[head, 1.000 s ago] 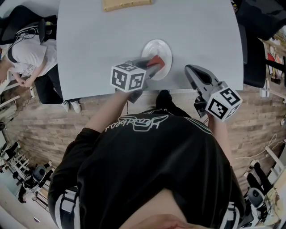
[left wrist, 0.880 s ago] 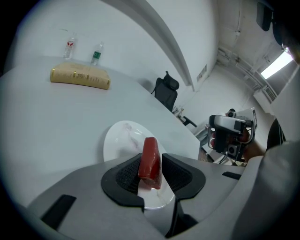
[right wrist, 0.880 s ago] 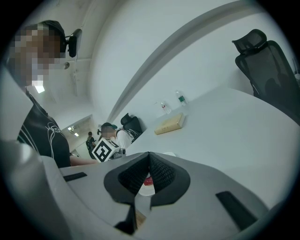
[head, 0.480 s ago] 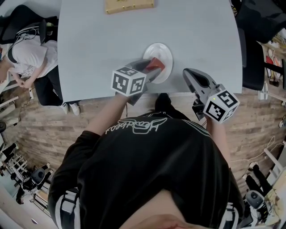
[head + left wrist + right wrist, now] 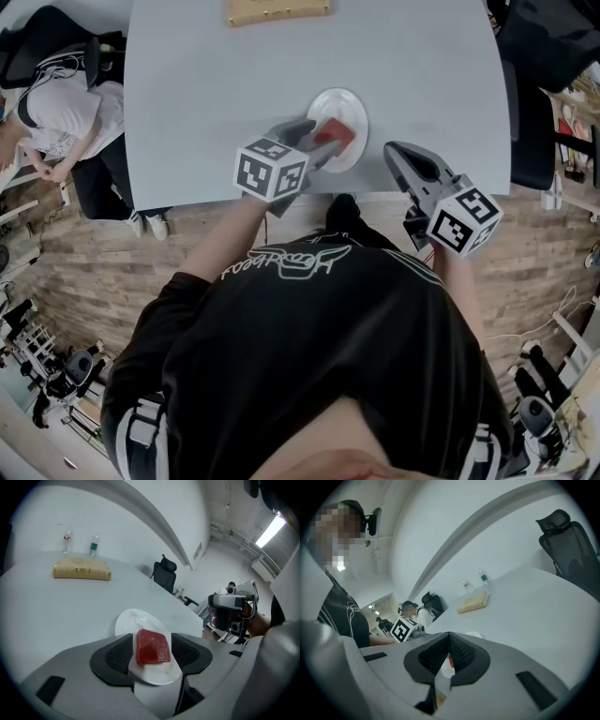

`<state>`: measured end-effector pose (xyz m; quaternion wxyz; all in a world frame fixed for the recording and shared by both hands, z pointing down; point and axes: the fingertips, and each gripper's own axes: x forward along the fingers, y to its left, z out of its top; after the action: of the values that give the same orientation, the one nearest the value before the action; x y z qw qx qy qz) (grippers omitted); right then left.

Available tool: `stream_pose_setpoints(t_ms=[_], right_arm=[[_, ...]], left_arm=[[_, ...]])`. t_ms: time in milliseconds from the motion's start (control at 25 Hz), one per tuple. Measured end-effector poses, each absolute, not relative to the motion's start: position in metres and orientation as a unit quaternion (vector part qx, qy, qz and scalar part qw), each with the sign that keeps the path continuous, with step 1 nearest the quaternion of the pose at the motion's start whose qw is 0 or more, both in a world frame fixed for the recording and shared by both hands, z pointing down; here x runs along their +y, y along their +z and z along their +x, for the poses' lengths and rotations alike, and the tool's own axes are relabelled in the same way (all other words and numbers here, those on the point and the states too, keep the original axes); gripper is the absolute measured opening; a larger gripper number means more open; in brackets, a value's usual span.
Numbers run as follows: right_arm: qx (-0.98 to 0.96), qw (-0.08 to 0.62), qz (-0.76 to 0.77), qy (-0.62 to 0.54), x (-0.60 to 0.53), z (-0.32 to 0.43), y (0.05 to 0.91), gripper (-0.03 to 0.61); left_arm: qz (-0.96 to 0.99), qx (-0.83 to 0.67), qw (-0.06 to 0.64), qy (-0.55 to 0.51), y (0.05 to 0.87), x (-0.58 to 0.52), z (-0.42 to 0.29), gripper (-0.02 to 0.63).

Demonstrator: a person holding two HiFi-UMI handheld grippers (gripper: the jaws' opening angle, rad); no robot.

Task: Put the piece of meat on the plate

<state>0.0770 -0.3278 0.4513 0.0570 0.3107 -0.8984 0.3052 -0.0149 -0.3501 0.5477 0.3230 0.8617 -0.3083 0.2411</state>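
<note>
A red piece of meat point(image 5: 332, 134) point(image 5: 153, 647) lies on the small white plate point(image 5: 352, 111) point(image 5: 133, 619) near the table's front edge. My left gripper point(image 5: 315, 142) point(image 5: 152, 642) hangs over the plate and its jaws have just been opening. The meat sits between them with a gap on each side, so the pads do not press it. To the right of the plate, my right gripper point(image 5: 397, 151) point(image 5: 449, 637) hovers at the table edge, its jaws together and empty.
A flat tan box point(image 5: 278, 9) point(image 5: 82, 569) lies at the far side of the grey table point(image 5: 206, 84), with two small bottles point(image 5: 93, 546) behind it. A person point(image 5: 52, 112) sits at the left. Black chairs point(image 5: 164, 572) stand beyond the table.
The left jaws have spread apart from the meat, which now rests free on the plate. The right gripper has stayed where it was.
</note>
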Motion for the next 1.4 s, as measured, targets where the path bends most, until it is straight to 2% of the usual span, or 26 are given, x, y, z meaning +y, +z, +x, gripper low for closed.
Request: stream_pose_setpoints(t_ms=[360, 640, 800, 1400], right_arm=[[-0.902, 0.059, 0.311, 0.292, -0.315, 0.063, 0.444, 0.008], [-0.91, 0.049, 0.313, 0.269, -0.297, 0.045, 0.422, 0.008], [-0.913, 0.045, 0.312, 0.257, -0.283, 0.037, 0.411, 0.008], [-0.922, 0.027, 0.345, 0.174, -0.195, 0.027, 0.353, 0.008]], left_arm=[[0.872, -0.3, 0.333, 0.196, 0.519, -0.34, -0.023, 0.238], [0.894, -0.285, 0.318, 0.138, 0.468, -0.321, -0.032, 0.071], [0.904, -0.272, 0.313, 0.108, 0.443, -0.305, -0.035, 0.011], [0.944, -0.224, 0.24, 0.033, 0.351, -0.199, -0.052, 0.008]])
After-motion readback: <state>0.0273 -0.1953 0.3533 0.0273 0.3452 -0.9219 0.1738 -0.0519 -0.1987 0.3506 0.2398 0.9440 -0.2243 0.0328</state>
